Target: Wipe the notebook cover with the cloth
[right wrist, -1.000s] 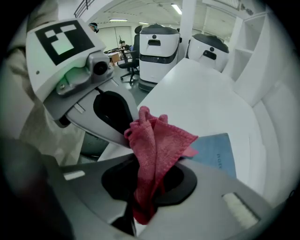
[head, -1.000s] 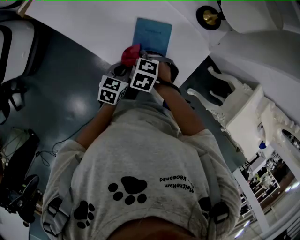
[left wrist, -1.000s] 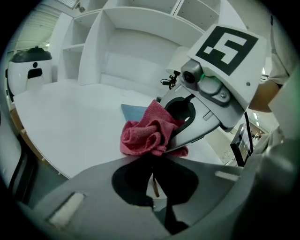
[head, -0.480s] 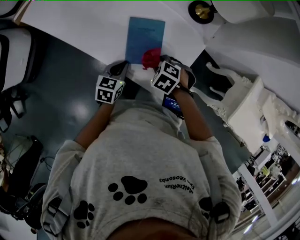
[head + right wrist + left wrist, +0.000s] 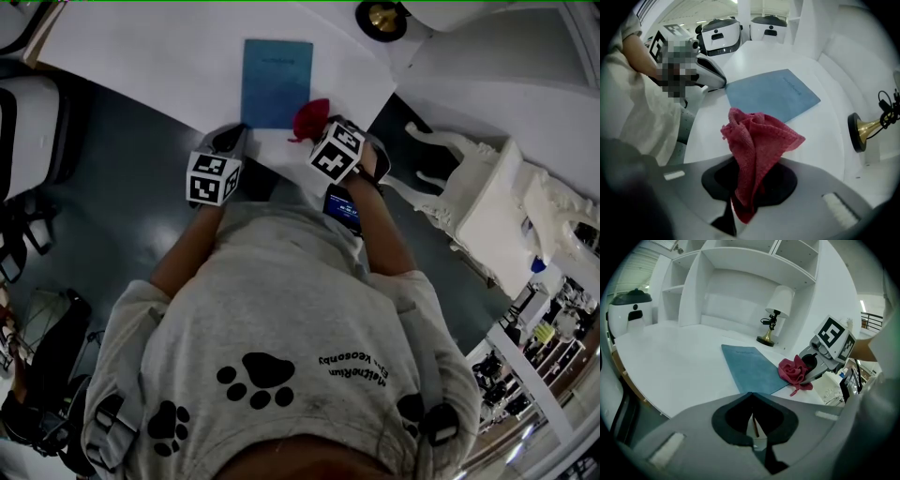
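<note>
The left gripper (image 5: 232, 142) waits at the near edge of the white table (image 5: 141, 56), its jaws pressed together on nothing, the tips just beside the near left corner of the notebook (image 5: 277, 82); whether they touch it I cannot tell. Held there, it looks placed to steady the book against sliding. The blue notebook lies flat and closed, cover up, so the whole face is open to a stroke. At its near right corner the right gripper (image 5: 323, 131) pinches the red cloth (image 5: 309, 120) by one end, leaving a loose bunch forward as the wiping pad. A brass lamp (image 5: 380, 16) stands well apart, beyond the book
</note>
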Demonstrator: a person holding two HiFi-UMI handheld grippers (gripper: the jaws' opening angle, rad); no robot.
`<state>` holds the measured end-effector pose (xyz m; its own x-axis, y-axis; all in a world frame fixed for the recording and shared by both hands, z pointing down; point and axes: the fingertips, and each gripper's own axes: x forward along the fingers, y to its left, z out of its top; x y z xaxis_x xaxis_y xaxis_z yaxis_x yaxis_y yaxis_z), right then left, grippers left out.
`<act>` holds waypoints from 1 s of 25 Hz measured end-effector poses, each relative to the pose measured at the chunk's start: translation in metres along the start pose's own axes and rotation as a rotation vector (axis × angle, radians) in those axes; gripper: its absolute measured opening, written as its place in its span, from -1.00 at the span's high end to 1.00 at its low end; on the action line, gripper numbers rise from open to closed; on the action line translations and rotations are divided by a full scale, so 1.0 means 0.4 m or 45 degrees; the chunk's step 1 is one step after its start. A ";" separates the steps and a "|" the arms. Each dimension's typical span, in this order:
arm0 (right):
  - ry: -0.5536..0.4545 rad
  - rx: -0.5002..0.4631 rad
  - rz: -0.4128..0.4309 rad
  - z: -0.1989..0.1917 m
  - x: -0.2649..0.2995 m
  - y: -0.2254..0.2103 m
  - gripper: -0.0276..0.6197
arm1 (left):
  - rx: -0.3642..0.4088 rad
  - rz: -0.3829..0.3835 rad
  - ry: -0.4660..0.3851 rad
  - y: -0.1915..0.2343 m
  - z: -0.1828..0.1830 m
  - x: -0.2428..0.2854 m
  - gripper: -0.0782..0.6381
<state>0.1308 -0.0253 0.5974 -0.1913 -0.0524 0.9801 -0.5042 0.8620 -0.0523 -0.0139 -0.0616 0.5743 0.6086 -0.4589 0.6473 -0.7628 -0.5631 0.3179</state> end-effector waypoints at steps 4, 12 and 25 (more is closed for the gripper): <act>-0.125 0.155 -0.001 0.021 -0.035 -0.017 0.70 | -0.014 -0.005 0.013 0.001 0.002 0.002 0.79; -0.677 0.520 -0.203 0.133 -0.243 -0.099 0.70 | -0.014 -0.014 -0.078 -0.010 0.093 -0.031 0.79; -1.372 0.486 -0.630 0.338 -0.680 -0.093 0.69 | 0.255 0.104 -0.733 -0.122 0.568 -0.316 0.79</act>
<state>0.0877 -0.1113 0.3070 -0.4129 -0.8717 0.2638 -0.8969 0.4395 0.0485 -0.0038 -0.1324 0.3194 0.6132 -0.7718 0.1683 -0.7898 -0.6034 0.1104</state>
